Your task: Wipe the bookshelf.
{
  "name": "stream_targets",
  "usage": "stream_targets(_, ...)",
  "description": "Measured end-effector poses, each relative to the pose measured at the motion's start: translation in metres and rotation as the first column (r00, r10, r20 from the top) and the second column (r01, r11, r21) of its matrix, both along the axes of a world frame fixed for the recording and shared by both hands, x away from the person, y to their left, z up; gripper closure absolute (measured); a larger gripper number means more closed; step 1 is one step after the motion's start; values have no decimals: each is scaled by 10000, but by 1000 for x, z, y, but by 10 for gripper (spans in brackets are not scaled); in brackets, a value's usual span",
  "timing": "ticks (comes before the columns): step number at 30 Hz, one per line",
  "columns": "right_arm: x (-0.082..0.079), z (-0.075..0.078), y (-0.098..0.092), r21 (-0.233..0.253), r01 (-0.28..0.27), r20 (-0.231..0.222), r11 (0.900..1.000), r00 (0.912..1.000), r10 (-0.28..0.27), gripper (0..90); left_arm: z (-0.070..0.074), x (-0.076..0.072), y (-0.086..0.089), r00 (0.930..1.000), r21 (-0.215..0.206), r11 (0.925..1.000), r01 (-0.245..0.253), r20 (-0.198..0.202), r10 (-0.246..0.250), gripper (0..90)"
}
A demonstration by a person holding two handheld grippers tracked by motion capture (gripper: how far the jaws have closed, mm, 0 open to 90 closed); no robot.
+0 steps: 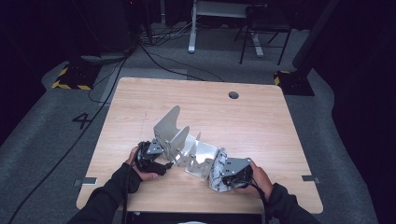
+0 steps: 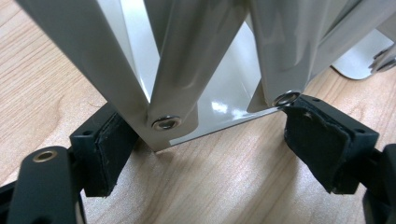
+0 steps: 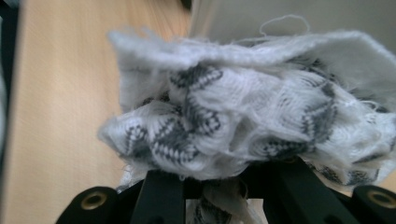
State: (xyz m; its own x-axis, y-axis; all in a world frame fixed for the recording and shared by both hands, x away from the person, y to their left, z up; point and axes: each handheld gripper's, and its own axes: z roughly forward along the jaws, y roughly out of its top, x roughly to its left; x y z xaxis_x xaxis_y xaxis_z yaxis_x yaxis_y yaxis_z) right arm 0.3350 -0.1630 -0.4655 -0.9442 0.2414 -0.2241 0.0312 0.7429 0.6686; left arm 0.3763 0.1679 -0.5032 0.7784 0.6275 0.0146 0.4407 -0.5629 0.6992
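A folding grey metal rack (image 1: 183, 142) with several upright dividers stands on the wooden table (image 1: 201, 107). My left gripper (image 1: 161, 163) is at the rack's near-left end. In the left gripper view the rack's riveted base (image 2: 205, 79) sits between the wide-spread jaws of that gripper (image 2: 210, 135), and both pads (image 2: 109, 144) touch it. My right gripper (image 1: 227, 176) is shut on a crumpled white cloth with a grey pattern (image 1: 217, 169), pressed against the rack's right end. The cloth (image 3: 243, 107) bunches over the right gripper (image 3: 224, 184) and hides its fingertips.
A round cable hole (image 1: 233, 95) lies near the table's far edge. Bare wood stretches behind and to the right of the rack. On the grey floor beyond are cables (image 1: 154, 56), a desk leg (image 1: 192, 28) and a chair (image 1: 264, 32).
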Motion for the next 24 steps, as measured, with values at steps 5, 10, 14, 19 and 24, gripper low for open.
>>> stream_targets(5,8,-7,0,-355,288,219,9990,9994,-280,749,0,0,0,10000,-31,10000,28,-95,-28,182)
stream_targets(10,25,-10,-7,-150,1105,476,9938,9928,-1097,747,0,0,0,9999,-30,10000,31,-107,-31,182)
stream_targets(14,42,-11,-12,-44,1984,538,9801,9787,-1979,746,0,1,1,9999,-37,10000,35,-106,-35,182)
stream_targets(19,58,-16,-14,-193,2705,407,9625,9621,-2695,742,0,1,1,9999,-43,10000,59,-159,-60,183)
stream_targets(24,57,-14,-15,-158,2646,431,9642,9636,-2638,742,0,1,1,9999,-46,10000,58,-163,-59,183)
